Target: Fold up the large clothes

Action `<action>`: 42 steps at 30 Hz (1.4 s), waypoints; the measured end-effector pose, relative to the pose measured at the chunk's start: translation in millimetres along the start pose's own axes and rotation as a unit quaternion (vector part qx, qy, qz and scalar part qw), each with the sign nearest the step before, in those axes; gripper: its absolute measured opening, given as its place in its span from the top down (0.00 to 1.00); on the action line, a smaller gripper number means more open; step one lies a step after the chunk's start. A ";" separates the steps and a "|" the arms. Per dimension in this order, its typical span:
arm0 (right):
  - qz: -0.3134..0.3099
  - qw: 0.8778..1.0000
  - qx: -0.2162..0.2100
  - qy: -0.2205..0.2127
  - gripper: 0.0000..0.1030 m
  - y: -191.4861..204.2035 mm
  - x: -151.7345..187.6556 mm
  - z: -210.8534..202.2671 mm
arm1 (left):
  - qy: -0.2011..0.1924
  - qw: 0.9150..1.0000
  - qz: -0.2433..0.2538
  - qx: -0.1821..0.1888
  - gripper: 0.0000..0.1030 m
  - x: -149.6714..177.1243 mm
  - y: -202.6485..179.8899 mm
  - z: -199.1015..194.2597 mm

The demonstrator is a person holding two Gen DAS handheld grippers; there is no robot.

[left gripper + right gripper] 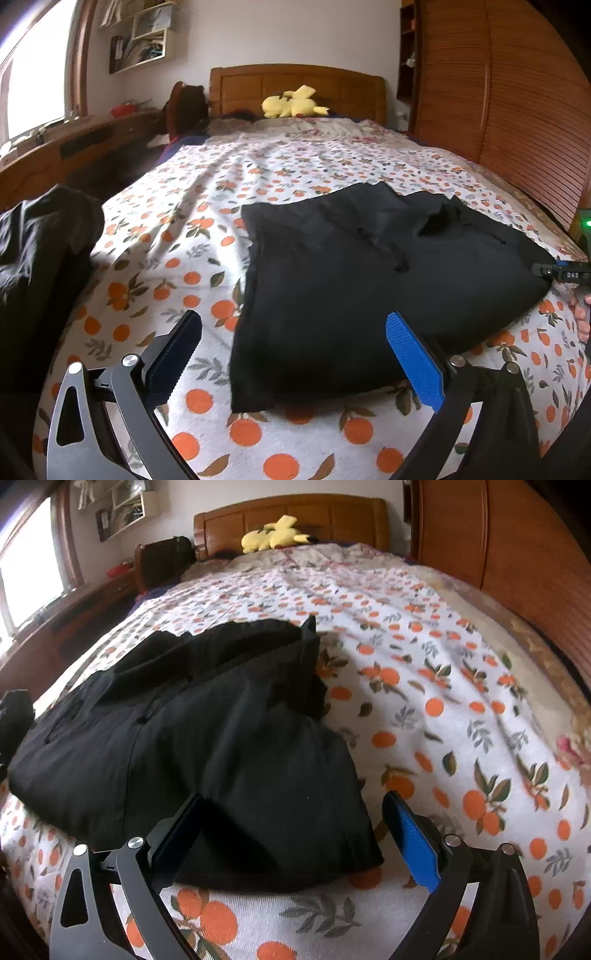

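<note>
Both tongs spread wide, nothing between them. The left tongs [295,354] hang low over the near edge of the bed [177,236], their dark finger over bare sheet and their blue pad [415,363] over the near hem of the garment [369,273]. The garment is black, partly folded, lying flat on the orange-print sheet, toward the right side of the bed in the left view. Its far end shows bunched folds and a collar-like flap.

Over to the right tongs [291,834]: released too, hovering at the near right corner of the garment [207,746], dark finger above the cloth, blue pad [415,845] just past its edge over the sheet [443,709]. Whether either finger touches the fabric, I can't tell.

In the left view the right tongs' tip pokes in from the right edge, at the garment's far side. Another dark heap [40,240] sits off the bed's left edge. Up by the headboard [295,85], a yellow plush [291,103] rests on the pillows. Slatted wardrobe doors [517,110] run along the right.
</note>
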State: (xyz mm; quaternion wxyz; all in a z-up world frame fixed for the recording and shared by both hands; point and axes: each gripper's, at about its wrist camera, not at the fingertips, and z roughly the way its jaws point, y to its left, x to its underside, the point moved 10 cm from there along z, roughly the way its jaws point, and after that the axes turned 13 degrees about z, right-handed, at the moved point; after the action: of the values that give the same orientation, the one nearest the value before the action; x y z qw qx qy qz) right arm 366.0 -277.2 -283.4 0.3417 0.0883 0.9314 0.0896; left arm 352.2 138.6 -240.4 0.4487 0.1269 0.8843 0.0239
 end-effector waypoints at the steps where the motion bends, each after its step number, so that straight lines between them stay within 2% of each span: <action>1: 0.002 1.000 -0.005 0.002 0.11 0.8 1.0 0.4 | 0.003 1.000 0.000 -0.003 0.02 2.0 1.7 0.2; 4: 0.016 0.999 -0.032 0.016 0.15 3.1 4.9 2.3 | 0.017 1.000 -0.004 -0.005 0.03 8.5 4.0 7.1; 7: 0.027 0.998 -0.055 0.021 0.23 4.5 6.3 1.1 | 0.034 0.999 -0.008 -0.002 0.08 15.0 5.7 15.9; 10: 0.035 0.997 -0.068 0.023 0.37 7.5 6.5 -1.1 | 0.040 0.999 -0.007 -0.003 0.08 18.1 4.8 19.3; 13: 0.035 0.996 -0.080 0.018 0.58 11.3 5.9 -4.3 | 0.039 0.999 -0.008 -0.006 0.08 18.6 4.6 18.0; 15: 0.031 0.996 -0.079 0.001 0.83 10.4 2.0 -10.7 | 0.039 0.999 -0.008 -0.010 0.08 18.2 4.5 16.7; 17: 0.028 0.996 -0.085 -0.010 0.88 10.8 -1.8 -16.2 | 0.038 0.999 -0.005 -0.013 0.08 16.4 3.4 13.9; 25: 0.004 0.995 -0.095 -0.040 0.94 16.3 -8.3 -40.9 | 0.022 1.000 -0.006 -0.021 0.08 6.5 -1.2 -3.0; 32: 0.012 0.992 -0.110 -0.068 0.95 7.6 -9.8 -75.3 | -0.023 1.000 0.012 -0.014 0.08 -18.3 -27.3 -36.5; 38: 0.042 0.989 -0.092 -0.107 0.95 -32.8 -13.3 -110.1 | -0.045 0.998 0.027 0.023 0.08 -40.1 -71.1 -52.9; 42: 0.075 0.989 -0.050 -0.121 0.94 -80.1 -23.1 -115.5 | -0.058 0.996 0.046 0.050 0.08 -54.4 -112.2 -61.2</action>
State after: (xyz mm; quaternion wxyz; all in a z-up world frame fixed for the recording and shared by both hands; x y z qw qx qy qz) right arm 299.8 -372.3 -200.6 0.4477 0.1508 0.8684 0.1504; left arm 311.2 21.1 -178.6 0.4910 0.1906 0.8500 -0.0073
